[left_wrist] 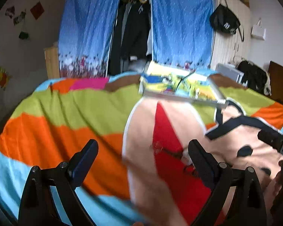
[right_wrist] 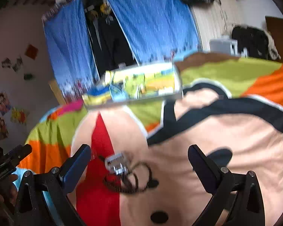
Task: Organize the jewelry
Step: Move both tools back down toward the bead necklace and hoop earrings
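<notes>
Left gripper (left_wrist: 143, 152): I hold it spread wide with nothing between the fingers, low over the bedspread (left_wrist: 52, 116); the picture is smeared, so I read fine detail with caution.

Necklace, left wrist view: a dark cord (left_wrist: 190, 167) lies on the red patch just beside my right-hand finger, too blurred to trace.

Necklace, right wrist view: the same cord (right_wrist: 139, 177) lies in loose loops where red meets peach, with a small silvery piece (right_wrist: 116, 163) at its upper end.

Right gripper (right_wrist: 139, 158): released, fingers wide apart, empty, the silvery piece and the loops sitting between and just ahead of them.

Box (right_wrist: 137, 82): the colourful compartment case rests farther up the bed, well apart from the necklace; I judge it the destination.

How I do this well: I steady first, then lower the right gripper straight over the silvery piece, because the loose cord may slip or snag the fabric.

Left gripper's part: I keep it clear.
</notes>
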Tool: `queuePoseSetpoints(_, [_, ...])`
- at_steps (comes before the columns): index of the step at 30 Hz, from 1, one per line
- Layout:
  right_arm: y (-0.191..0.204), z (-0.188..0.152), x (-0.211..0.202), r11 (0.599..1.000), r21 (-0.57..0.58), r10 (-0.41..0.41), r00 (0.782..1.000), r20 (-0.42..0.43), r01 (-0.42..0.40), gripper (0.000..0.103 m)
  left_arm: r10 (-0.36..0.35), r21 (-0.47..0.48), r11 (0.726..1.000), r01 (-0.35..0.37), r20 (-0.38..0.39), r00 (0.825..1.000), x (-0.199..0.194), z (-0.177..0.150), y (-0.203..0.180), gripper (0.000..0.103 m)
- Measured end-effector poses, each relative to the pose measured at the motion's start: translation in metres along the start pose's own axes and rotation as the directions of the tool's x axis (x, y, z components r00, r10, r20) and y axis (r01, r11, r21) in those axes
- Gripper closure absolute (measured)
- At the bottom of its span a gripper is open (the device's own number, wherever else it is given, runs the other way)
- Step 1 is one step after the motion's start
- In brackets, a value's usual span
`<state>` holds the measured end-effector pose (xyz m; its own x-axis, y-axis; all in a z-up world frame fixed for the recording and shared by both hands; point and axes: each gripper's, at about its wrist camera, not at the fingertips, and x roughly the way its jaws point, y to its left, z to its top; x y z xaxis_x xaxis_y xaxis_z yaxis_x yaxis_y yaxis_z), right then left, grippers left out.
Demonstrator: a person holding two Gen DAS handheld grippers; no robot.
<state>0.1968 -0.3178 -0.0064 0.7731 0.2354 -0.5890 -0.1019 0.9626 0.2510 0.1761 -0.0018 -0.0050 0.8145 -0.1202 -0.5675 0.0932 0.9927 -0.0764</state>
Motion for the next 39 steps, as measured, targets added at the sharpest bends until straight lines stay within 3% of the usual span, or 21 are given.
queuePoseSetpoints(2, [0.002, -0.007, 0.006, 1.000, -0.013, -0.021, 0.999, -0.044, 0.021, 0.000, 0.008, -0.006, 1.000, -0.008, -0.044, 0.999, 0.005, -0.014, 0.006, 0.010])
queuePoseSetpoints(4, [0.005, -0.012, 0.013, 0.999, -0.023, -0.039, 0.995, -0.096, 0.037, 0.000, 0.006, -0.026, 1.000, -0.009, -0.137, 0.991, 0.017, -0.026, 0.009, 0.010])
queuePoseSetpoints(7, [0.004, -0.019, 0.028, 0.998, -0.030, -0.065, 0.980, -0.187, 0.060, 0.000, -0.017, -0.037, 0.999, 0.006, -0.284, 0.959, 0.038, -0.036, 0.008, 0.010])
queuePoseSetpoints(9, [0.002, -0.024, 0.037, 0.996, -0.029, -0.085, 0.968, -0.235, 0.080, 0.000, -0.027, -0.041, 0.999, 0.014, -0.330, 0.943, 0.047, -0.040, 0.006, 0.010])
queuePoseSetpoints(15, [-0.009, -0.032, 0.058, 0.996, 0.006, -0.081, 0.937, -0.341, 0.088, 0.000, -0.039, -0.049, 0.999, 0.023, -0.357, 0.933, 0.057, -0.047, 0.007, 0.010])
queuePoseSetpoints(23, [-0.005, -0.043, 0.083, 0.998, -0.005, -0.057, 0.889, -0.455, 0.062, 0.000, -0.056, -0.081, 0.996, 0.024, -0.424, 0.904, 0.077, -0.051, 0.011, 0.010])
queuePoseSetpoints(30, [-0.002, -0.048, 0.095, 0.999, -0.013, -0.043, 0.871, -0.490, 0.042, 0.000, -0.050, -0.069, 0.997, 0.020, -0.453, 0.890, 0.087, -0.055, 0.011, 0.010])
queuePoseSetpoints(39, [0.009, -0.052, 0.113, 0.996, -0.082, -0.066, 0.853, -0.518, 0.028, 0.000, -0.041, -0.046, 0.999, 0.023, -0.454, 0.890, 0.093, -0.056, 0.007, 0.010])
